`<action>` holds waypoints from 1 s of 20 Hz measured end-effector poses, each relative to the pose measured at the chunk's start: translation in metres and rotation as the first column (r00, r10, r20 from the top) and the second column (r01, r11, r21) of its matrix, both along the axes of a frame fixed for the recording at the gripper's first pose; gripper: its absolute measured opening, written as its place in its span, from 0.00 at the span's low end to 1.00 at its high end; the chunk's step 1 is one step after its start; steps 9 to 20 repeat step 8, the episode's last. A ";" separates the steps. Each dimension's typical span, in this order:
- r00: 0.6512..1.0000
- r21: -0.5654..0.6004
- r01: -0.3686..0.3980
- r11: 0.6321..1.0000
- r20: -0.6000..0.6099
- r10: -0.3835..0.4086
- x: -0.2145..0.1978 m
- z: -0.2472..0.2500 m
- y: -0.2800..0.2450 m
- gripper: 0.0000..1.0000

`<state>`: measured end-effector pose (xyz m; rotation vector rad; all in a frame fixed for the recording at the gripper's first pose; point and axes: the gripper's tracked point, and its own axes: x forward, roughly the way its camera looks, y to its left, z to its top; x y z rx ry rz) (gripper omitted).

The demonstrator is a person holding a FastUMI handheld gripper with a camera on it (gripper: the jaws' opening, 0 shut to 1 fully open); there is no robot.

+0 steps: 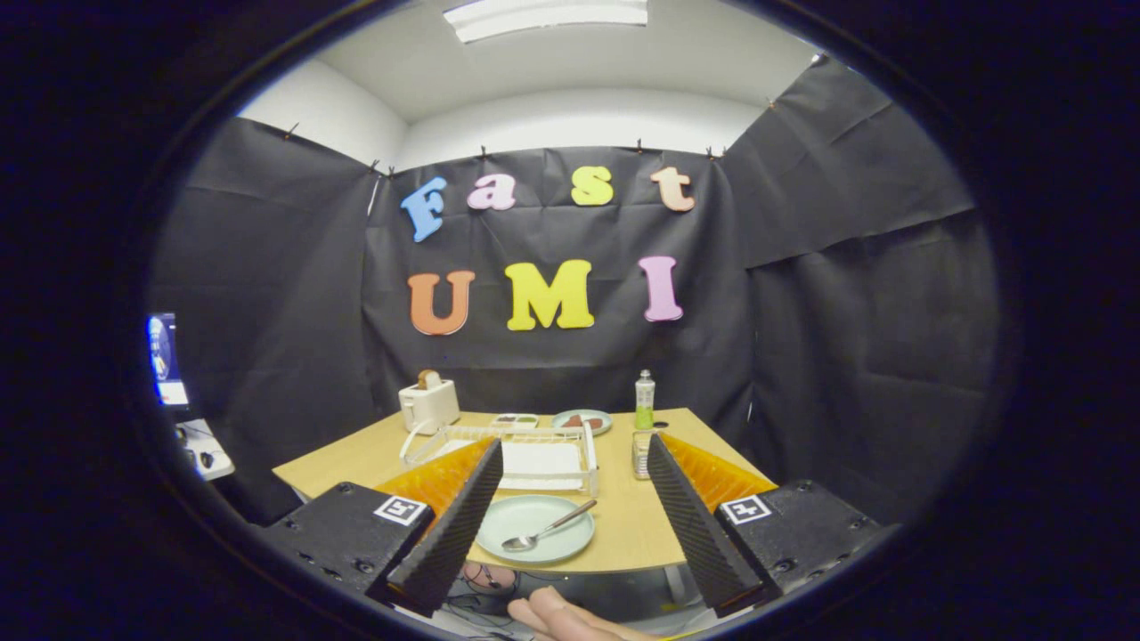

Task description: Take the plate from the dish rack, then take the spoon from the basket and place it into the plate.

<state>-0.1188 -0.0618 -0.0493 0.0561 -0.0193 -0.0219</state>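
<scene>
A: Which step is in hand?

B: The last one looks finished. The spoon [548, 526] is seen lying in the plate [534, 529], which is set on the bench [628, 525] just ahead of the dish rack [499, 454]. The claw [570, 521] is held wide apart, nothing gripped, drawn back from the plate.

A: What is called for next?

B: Probably only withdrawal. No readable labels can be made out on the bottle [645, 401] or toaster [428, 402].

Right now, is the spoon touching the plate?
Touching: the gripper view shows the spoon lying in the plate, handle over its rim. The gripper is open.
</scene>
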 end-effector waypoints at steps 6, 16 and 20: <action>1.000 -0.009 -0.003 1.000 -0.018 0.003 0.000 -0.002 0.004 1.00; 1.000 -0.011 -0.005 1.000 -0.019 0.005 -0.001 -0.001 0.004 1.00; 1.000 -0.011 -0.005 1.000 -0.019 0.005 -0.001 -0.001 0.004 1.00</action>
